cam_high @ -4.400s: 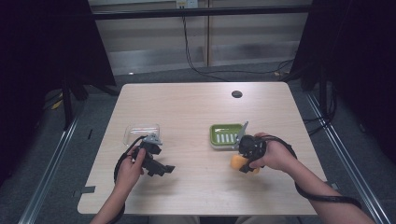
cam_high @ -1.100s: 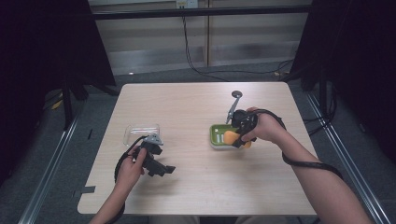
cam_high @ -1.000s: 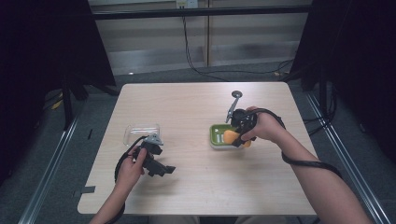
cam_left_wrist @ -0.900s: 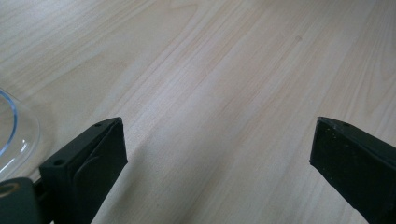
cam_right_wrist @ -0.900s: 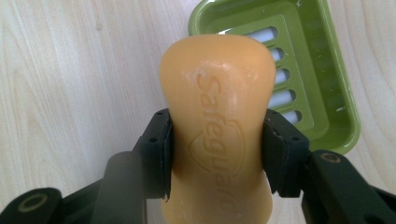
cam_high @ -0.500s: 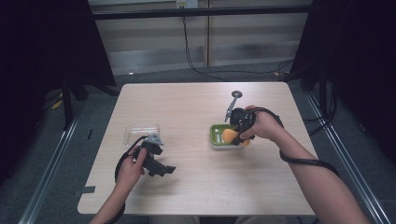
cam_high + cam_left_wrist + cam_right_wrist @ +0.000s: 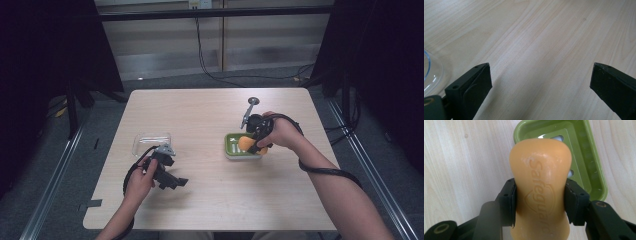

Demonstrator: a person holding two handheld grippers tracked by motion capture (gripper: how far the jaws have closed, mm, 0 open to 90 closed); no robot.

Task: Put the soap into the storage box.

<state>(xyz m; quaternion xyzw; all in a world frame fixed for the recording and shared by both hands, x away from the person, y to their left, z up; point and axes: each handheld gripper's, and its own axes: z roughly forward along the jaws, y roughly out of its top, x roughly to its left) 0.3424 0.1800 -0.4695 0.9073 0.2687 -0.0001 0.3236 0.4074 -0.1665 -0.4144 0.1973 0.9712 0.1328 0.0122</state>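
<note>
The right claw (image 7: 539,202) was clamped on an orange bar of soap (image 7: 541,192), its two black jaws pressing the bar's narrow waist from either side, with raised lettering on the bar facing the camera in the right gripper view. The soap was held above the near left part of a green soap dish (image 7: 596,170), whose slotted floor showed behind the bar's upper end; whether the bar touched the dish could not be told. In the high view the right claw (image 7: 252,143) sat in the person's right hand (image 7: 280,134) over the green soap dish (image 7: 231,152), right of the middle of the pale wooden tabletop (image 7: 210,110), and the orange bar of soap (image 7: 246,143) showed just at the dish's upper edge, with a cable looping back along the forearm. The left claw (image 7: 172,180) lay well apart from it, low on the left side of the tabletop in the person's left hand (image 7: 140,177), just below a clear plastic container (image 7: 150,142). In the left gripper view the left claw (image 7: 541,82) stood wide apart with nothing but bare wood between its jaws, and the rounded edge of the clear plastic container (image 7: 431,72) appeared at the far left
</note>
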